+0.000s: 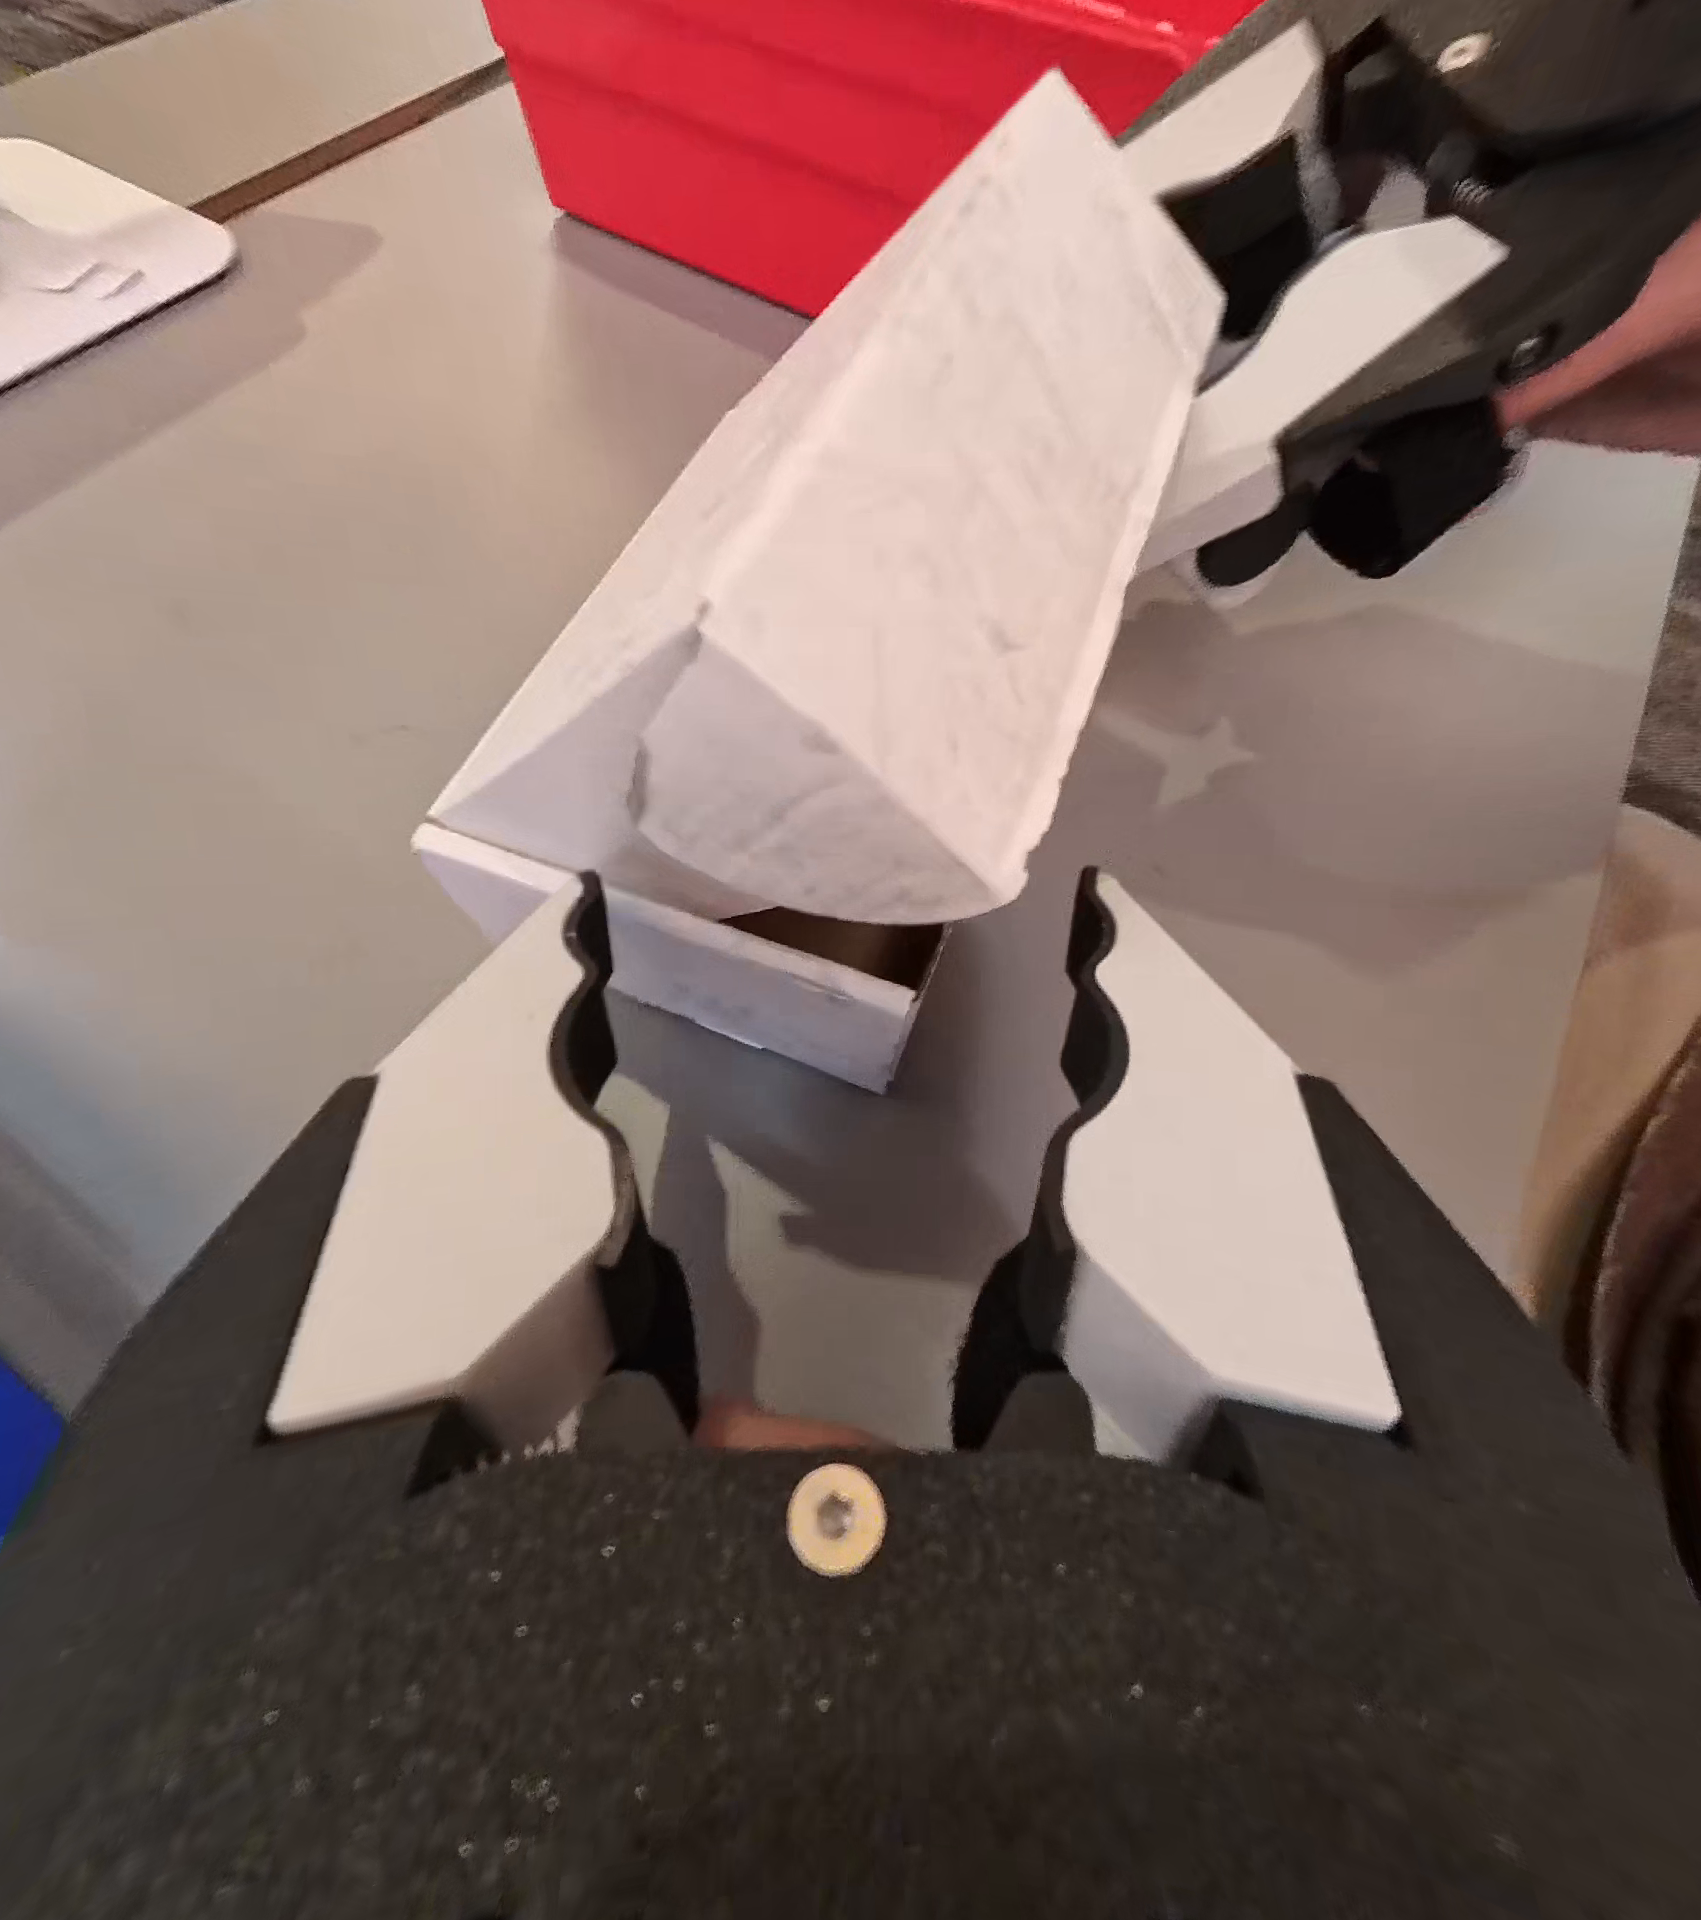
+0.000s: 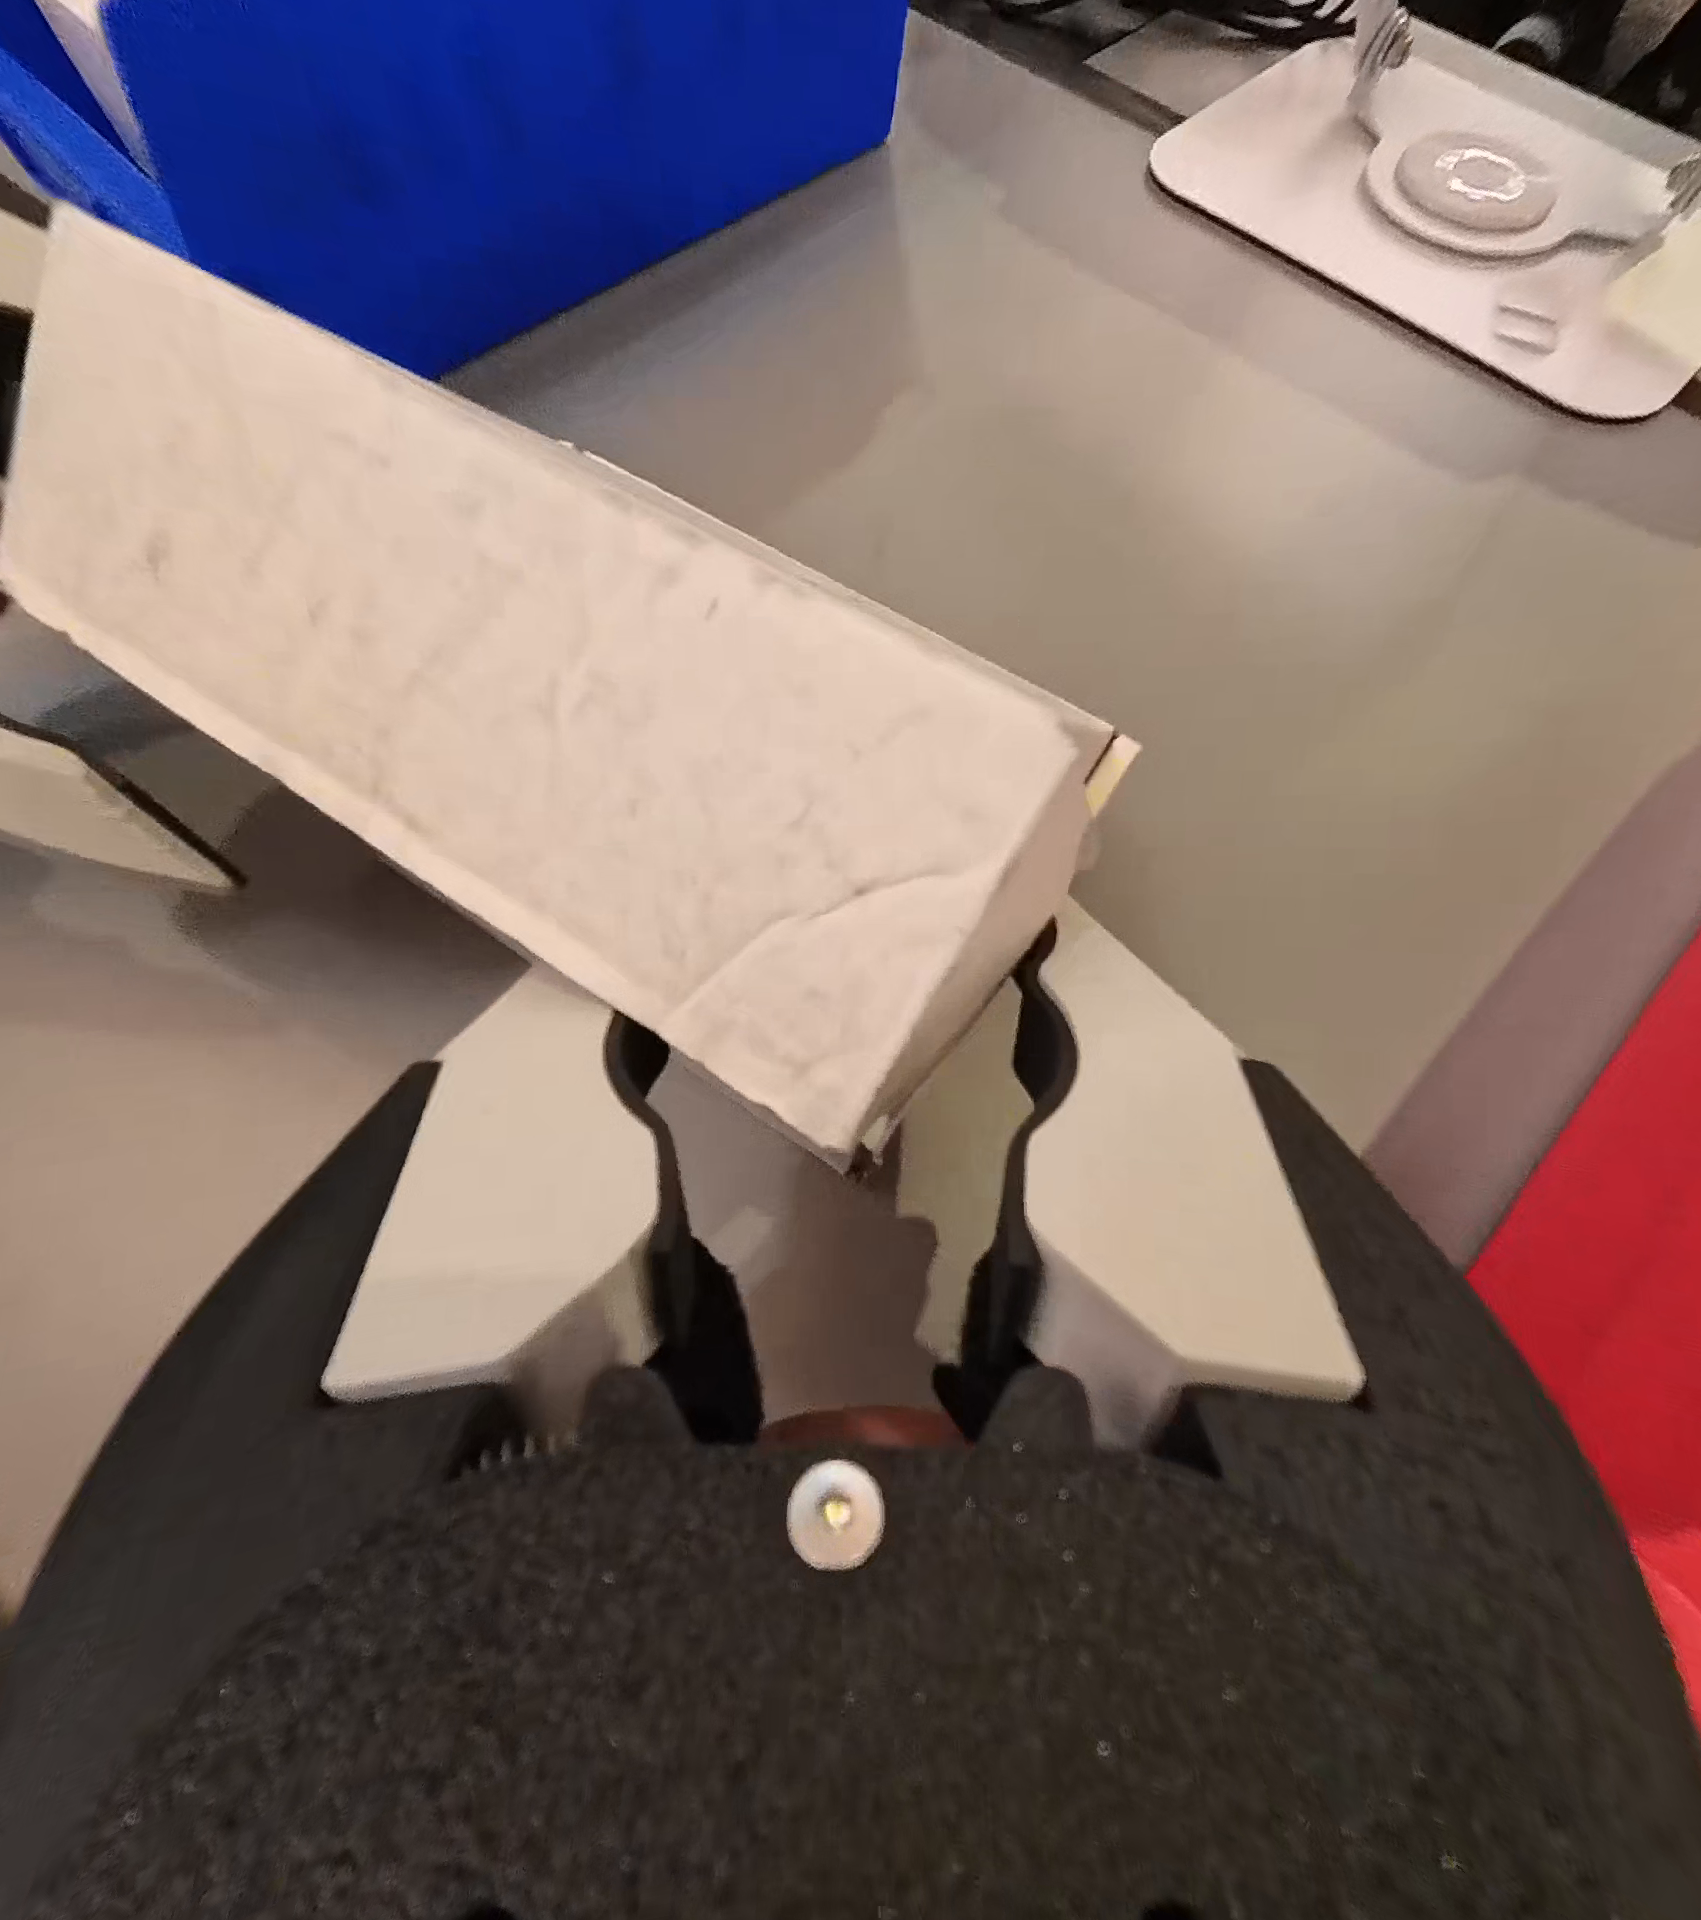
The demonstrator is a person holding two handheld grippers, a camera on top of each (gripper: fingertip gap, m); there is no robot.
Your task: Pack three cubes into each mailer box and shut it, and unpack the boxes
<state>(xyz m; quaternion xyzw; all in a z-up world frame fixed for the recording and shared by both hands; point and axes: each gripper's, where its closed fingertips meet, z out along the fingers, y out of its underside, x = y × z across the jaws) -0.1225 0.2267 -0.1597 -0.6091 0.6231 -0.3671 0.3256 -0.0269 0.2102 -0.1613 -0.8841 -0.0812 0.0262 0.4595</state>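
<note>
A white mailer box (image 1: 773, 997) lies lengthwise on the grey table, its near end just in front of my left gripper (image 1: 835, 914). That gripper is open and empty, and its left fingertip is beside the box's near corner. The creased white lid (image 1: 929, 520) is raised at a slant over the box. My right gripper (image 1: 1241, 395) is at the lid's far end and holds it across the front flap. In the right wrist view the lid (image 2: 513, 675) reaches down between that gripper's (image 2: 835, 1023) fingers. Something dark brown shows in the gap under the lid; no cube is clearly visible.
A red bin (image 1: 773, 135) stands behind the box and also shows in the right wrist view (image 2: 1656, 1143). A blue bin (image 2: 461, 156) stands on the left gripper's side. A white stand base (image 1: 25, 270) sits at the far left. The table edge (image 1: 1656, 623) runs on the right.
</note>
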